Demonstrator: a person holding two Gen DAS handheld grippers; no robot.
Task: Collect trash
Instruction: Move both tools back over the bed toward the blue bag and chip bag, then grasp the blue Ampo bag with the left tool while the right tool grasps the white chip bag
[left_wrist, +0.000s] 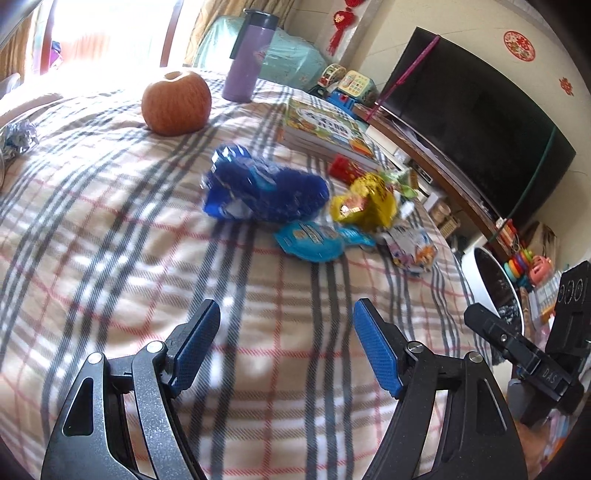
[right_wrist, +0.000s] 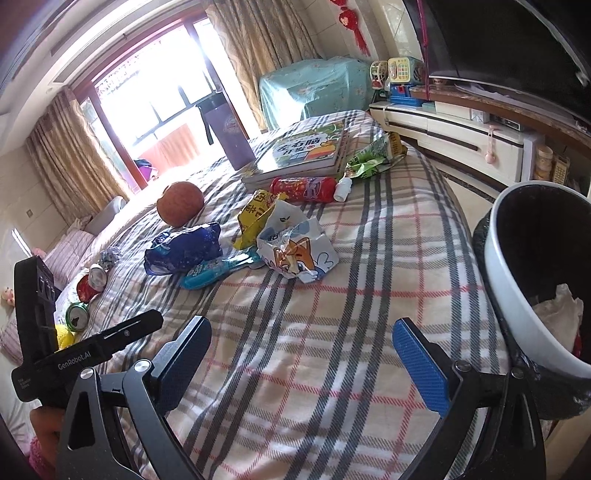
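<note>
While both grippers are angled down over the plaid blanket (right_wrist: 332, 332), nothing is held: the left gripper (left_wrist: 286, 345) is spread wide and empty, and the right gripper (right_wrist: 303, 363) is spread just as wide, also empty. Just to the right one's side, a white bin (right_wrist: 517, 280) is seen with paper inside. Further out, the trash is piled together: blue wrapper (left_wrist: 258, 188), yellow bag (left_wrist: 365, 203), cartoon-fox wrapper (right_wrist: 299, 251). Beyond that, an apple (left_wrist: 176, 101) and books (right_wrist: 303, 151) are parked.

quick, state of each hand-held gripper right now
Left hand-held gripper: open, holding nothing, above the plaid blanket.
Right hand-held gripper: open, holding nothing.
</note>
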